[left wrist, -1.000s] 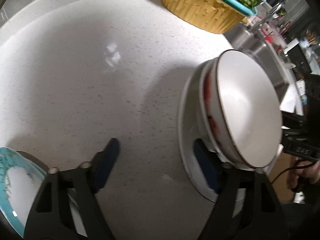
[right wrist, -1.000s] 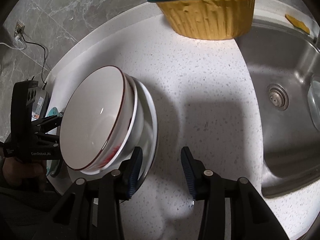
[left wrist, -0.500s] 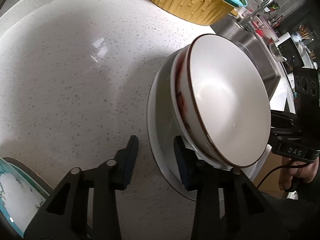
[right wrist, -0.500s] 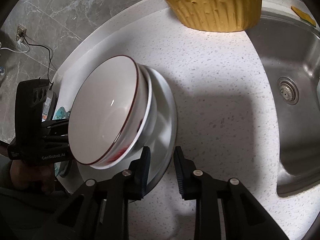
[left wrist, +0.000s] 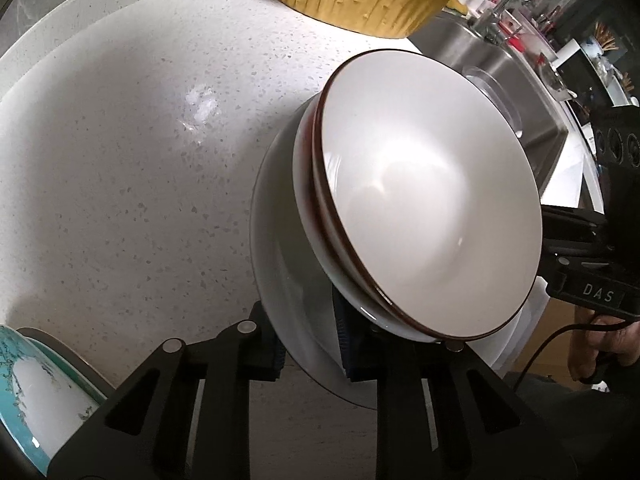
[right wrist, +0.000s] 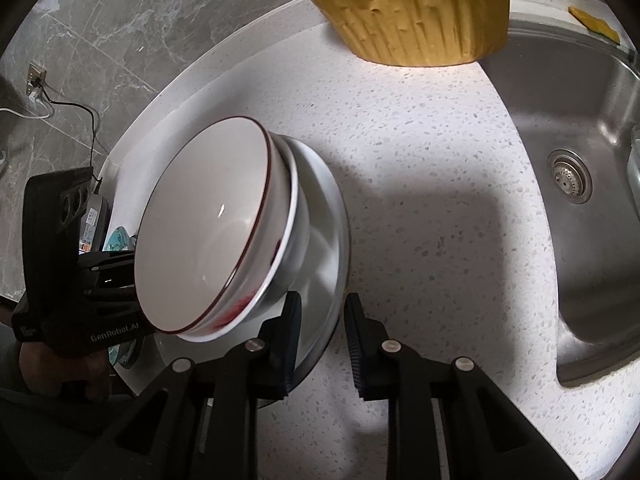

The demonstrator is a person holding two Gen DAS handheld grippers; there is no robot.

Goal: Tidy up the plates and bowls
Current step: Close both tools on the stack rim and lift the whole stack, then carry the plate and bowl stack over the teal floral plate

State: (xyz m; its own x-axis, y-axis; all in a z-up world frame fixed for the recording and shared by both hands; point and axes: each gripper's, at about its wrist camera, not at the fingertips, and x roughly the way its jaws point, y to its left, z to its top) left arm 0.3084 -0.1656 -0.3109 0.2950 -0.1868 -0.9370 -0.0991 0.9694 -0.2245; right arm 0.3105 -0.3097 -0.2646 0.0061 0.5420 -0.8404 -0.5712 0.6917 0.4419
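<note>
The white plate (left wrist: pixel 276 248), carrying two nested bowls (left wrist: pixel 432 196), fills centre frame, its rim pinched from opposite sides by the left gripper (left wrist: pixel 308 340) and right gripper (right wrist: pixel 322 340), both nearly closed. Behind lies speckled white counter (right wrist: pixel 420 168), steel sink (right wrist: pixel 580 120) right, yellow basket (right wrist: pixel 416 16) at top

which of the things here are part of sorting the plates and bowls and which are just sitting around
Part of the job:
white plate
brown-rimmed bowl stacked with a second bowl
teal dish
left gripper, right gripper

Just there:
yellow basket
sink
faucet
</note>
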